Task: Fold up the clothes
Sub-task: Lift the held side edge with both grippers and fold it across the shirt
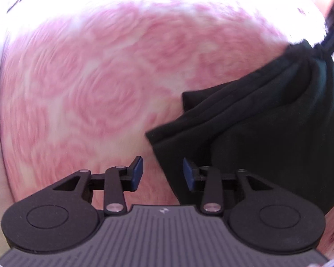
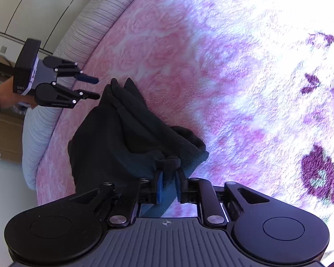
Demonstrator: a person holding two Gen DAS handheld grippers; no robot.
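While the right tool (image 2: 168,185) pinches a bunched edge of the black garment (image 2: 127,138) over the pink bed (image 2: 167,44), only its view shows the left tool (image 2: 93,87) released, empty, beside the cloth.

**Left wrist view: open gripper beside dark garment**

The left gripper (image 1: 163,171), jaws apart and empty, hovers over a blurred pink rose-patterned blanket (image 1: 89,84). A bunched black garment (image 1: 267,129) lies at right, its upper corner pinched by the right gripper (image 1: 331,37).
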